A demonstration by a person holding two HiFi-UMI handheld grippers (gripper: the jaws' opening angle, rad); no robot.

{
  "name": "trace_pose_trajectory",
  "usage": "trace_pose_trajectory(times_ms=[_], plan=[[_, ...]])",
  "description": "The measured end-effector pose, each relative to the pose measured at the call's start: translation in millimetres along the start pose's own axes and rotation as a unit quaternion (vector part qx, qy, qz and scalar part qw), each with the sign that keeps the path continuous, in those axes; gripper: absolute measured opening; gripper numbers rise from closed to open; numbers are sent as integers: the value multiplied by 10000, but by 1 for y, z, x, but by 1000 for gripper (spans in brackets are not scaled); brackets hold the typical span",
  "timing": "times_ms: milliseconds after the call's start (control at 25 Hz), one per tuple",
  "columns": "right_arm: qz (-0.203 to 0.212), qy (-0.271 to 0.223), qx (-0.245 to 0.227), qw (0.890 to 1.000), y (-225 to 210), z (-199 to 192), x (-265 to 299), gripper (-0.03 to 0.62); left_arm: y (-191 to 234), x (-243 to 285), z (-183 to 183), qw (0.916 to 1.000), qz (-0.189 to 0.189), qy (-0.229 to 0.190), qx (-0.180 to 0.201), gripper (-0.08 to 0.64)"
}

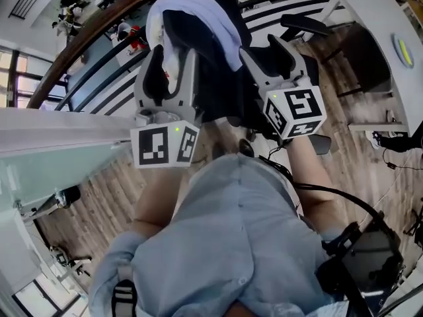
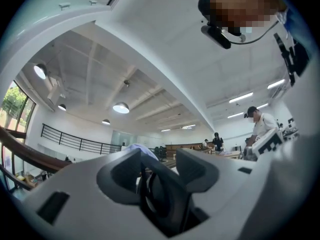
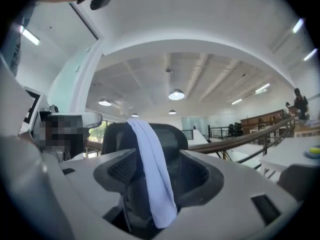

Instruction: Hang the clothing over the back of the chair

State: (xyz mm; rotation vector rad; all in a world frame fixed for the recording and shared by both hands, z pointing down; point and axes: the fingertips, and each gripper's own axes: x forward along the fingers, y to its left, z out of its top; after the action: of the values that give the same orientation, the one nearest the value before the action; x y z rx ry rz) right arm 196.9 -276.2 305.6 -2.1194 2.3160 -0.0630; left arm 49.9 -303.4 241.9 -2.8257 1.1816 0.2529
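Note:
A black office chair point(image 1: 215, 84) stands in front of me, and a pale lavender-white piece of clothing point(image 1: 198, 12) lies draped over the top of its back. My left gripper point(image 1: 173, 55) is at the left side of the chair back, open, with the chair's dark edge and a fold of cloth in the gap. In the left gripper view, my left gripper point(image 2: 157, 159) shows the clothing point(image 2: 139, 148) peeking just above its jaws. My right gripper point(image 1: 266, 50) is open at the chair's right side. In the right gripper view the clothing point(image 3: 152, 179) hangs down the chair back point(image 3: 175, 136), untouched beyond the right gripper point(image 3: 156, 165).
A white desk point(image 1: 377, 18) stands to the right, with another chair's armrest point(image 1: 304, 25) beside it. A curved wooden handrail point(image 1: 86, 38) and a white ledge point(image 1: 59, 134) run along the left. People point(image 2: 260, 121) work at tables far off. The floor is wood planks.

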Motion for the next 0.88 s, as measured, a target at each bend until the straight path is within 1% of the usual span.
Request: trace_pose_trajectory(times_ms=[80,160,200,280,400,600,880], plan=[[169,-334,-270,9989,17,32,-2,233,-9,1,6,9999,40,-82,141,184],[297,-600,-501,9965,32,59,-6,150,-15,4,13,9997,88,-141,197,127],[329,-706,-594,9952,39,69,-7,118,-17,5,16,9996,117,-163,200,98],[315,-874,-743,9929,48,83,-9,74,-19,7,20,9995,153,-199,189,55],[288,-1031,-803,9910,58,93,-13,54,-22,6,26,9993,173,-242,206,31],[317,-1081,-698,9912,66,96,-17,40,-22,6,31,9990,247,-245,267,29],[349,-1073,-724,9910,74,95,-14,32,-21,7,30,9990,307,-202,257,29]])
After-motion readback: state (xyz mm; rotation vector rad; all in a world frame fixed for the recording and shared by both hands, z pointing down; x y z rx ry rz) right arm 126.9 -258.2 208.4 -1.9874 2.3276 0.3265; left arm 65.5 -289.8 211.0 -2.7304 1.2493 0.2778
